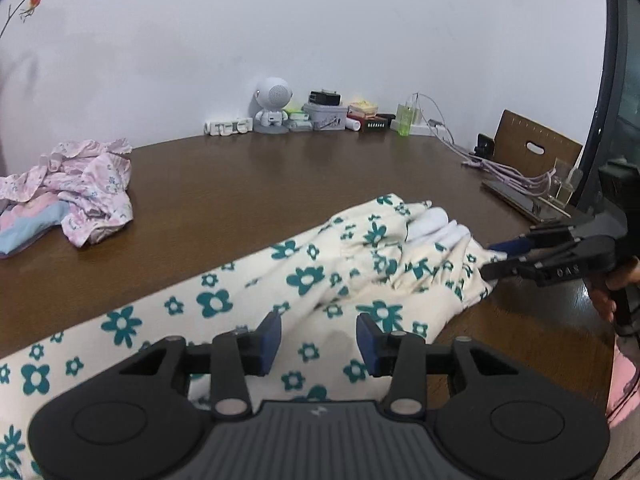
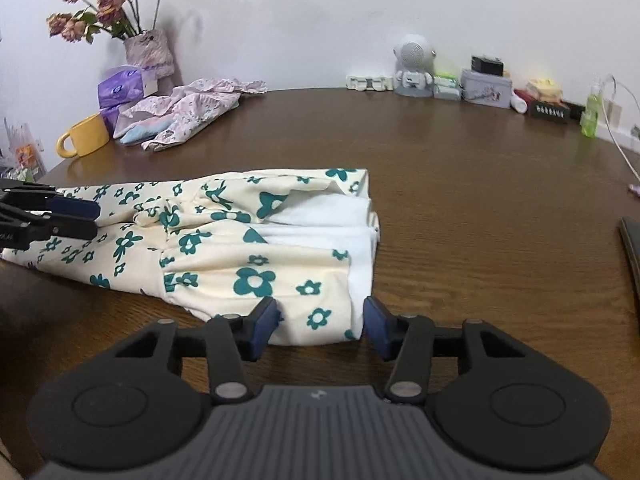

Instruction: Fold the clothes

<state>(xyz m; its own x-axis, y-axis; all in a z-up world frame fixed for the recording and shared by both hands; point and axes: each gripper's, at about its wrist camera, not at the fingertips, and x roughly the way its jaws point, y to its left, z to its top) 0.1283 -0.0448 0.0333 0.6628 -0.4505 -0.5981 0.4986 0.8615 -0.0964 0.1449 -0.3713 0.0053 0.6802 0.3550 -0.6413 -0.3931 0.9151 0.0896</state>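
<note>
A cream garment with teal flowers [image 1: 304, 280] and a white lining lies stretched along the brown table [image 1: 280, 184]. My left gripper [image 1: 319, 342] is open just above its middle part, with nothing between the pads. Seen from the right wrist, the garment [image 2: 224, 248] is partly folded and its white lining shows at the right end. My right gripper [image 2: 320, 326] is open, and the garment's near corner lies between its fingers. The right gripper [image 1: 498, 258] shows at the garment's bunched end in the left wrist view. The left gripper [image 2: 76, 218] shows at the garment's far left.
A crumpled pink floral pile [image 1: 80, 188] lies at the back left, beside a yellow mug [image 2: 82, 136], purple tissue packs [image 2: 120, 90] and a vase of dried roses [image 2: 148, 48]. A robot-shaped speaker [image 1: 272, 106], small boxes, a green bottle [image 2: 590, 114] and cables [image 1: 504, 168] line the wall.
</note>
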